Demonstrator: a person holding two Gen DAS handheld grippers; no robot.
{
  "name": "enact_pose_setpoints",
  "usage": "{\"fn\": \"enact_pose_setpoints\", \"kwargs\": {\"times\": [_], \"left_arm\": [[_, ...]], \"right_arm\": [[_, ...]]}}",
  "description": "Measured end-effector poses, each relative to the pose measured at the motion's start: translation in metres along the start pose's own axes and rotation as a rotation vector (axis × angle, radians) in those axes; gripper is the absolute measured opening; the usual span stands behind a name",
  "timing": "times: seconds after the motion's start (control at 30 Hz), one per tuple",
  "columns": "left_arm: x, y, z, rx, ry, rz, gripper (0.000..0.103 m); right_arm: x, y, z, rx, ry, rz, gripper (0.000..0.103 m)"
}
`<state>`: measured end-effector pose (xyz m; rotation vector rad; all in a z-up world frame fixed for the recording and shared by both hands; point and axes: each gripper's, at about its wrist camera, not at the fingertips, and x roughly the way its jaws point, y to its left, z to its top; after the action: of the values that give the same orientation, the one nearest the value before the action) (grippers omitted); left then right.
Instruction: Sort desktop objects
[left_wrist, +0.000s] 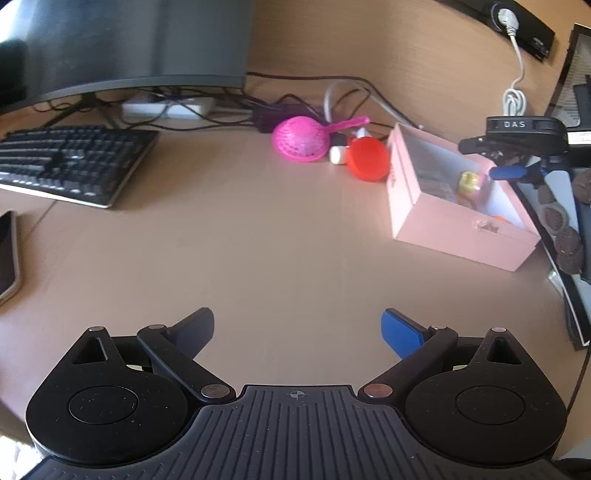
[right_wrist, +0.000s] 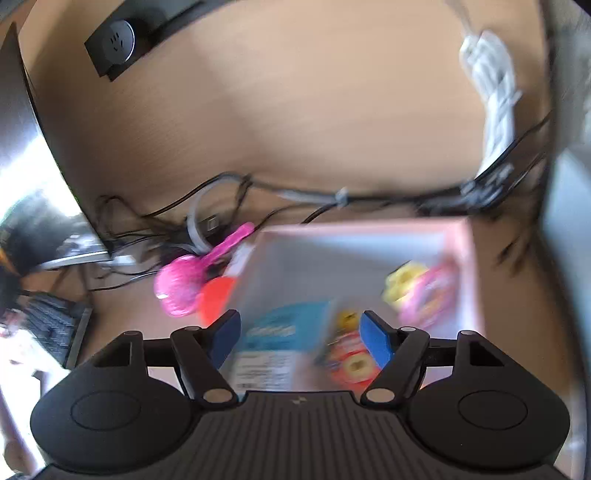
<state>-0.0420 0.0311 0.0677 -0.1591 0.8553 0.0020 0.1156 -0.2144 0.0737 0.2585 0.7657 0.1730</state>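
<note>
A pink open box (left_wrist: 443, 225) stands on the desk at the right, with small colourful items inside. A pink mesh strainer (left_wrist: 301, 138), a red lid (left_wrist: 367, 158) and a small white piece (left_wrist: 338, 154) lie behind it by the cables. My left gripper (left_wrist: 297, 330) is open and empty over bare desk. My right gripper (right_wrist: 299, 338) is open and empty, hovering over the box (right_wrist: 469, 266), which holds a blue card (right_wrist: 284, 328) and yellow and pink toys (right_wrist: 421, 288). The right gripper also shows in the left wrist view (left_wrist: 506, 171). The right view is blurred.
A black keyboard (left_wrist: 70, 162) and a monitor (left_wrist: 129, 44) stand at the left, with a phone (left_wrist: 7, 254) at the left edge. Tangled cables (left_wrist: 280, 107) run along the back. A wall socket (right_wrist: 116, 40) sits above the desk.
</note>
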Motion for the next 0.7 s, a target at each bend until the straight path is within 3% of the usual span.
{"fn": "enact_pose_setpoints", "kwargs": {"times": [0.1,0.3,0.4,0.53,0.6,0.7], "left_arm": [[0.016,-0.019,0.013,0.050,-0.019,-0.070,0.100],[0.075,-0.079,0.045,0.210,-0.043,-0.187,0.100],[0.103,-0.097,0.053,0.225,-0.021,-0.200,0.100],[0.112,-0.110,0.055,0.206,-0.008,-0.330,0.100],[0.107,-0.108,0.051,0.189,-0.022,-0.326,0.100],[0.089,-0.083,0.040,0.137,-0.053,-0.254,0.100]], "right_arm": [[-0.017,0.003,0.002,-0.026,-0.035,-0.026,0.072],[-0.060,0.013,0.004,-0.104,-0.087,0.007,0.072],[-0.071,0.017,0.009,-0.132,-0.089,-0.003,0.072],[-0.064,0.025,0.020,-0.151,-0.083,-0.012,0.072],[-0.051,0.037,0.024,-0.176,-0.074,-0.010,0.072],[-0.017,0.067,0.033,-0.235,-0.035,0.025,0.072]]}}
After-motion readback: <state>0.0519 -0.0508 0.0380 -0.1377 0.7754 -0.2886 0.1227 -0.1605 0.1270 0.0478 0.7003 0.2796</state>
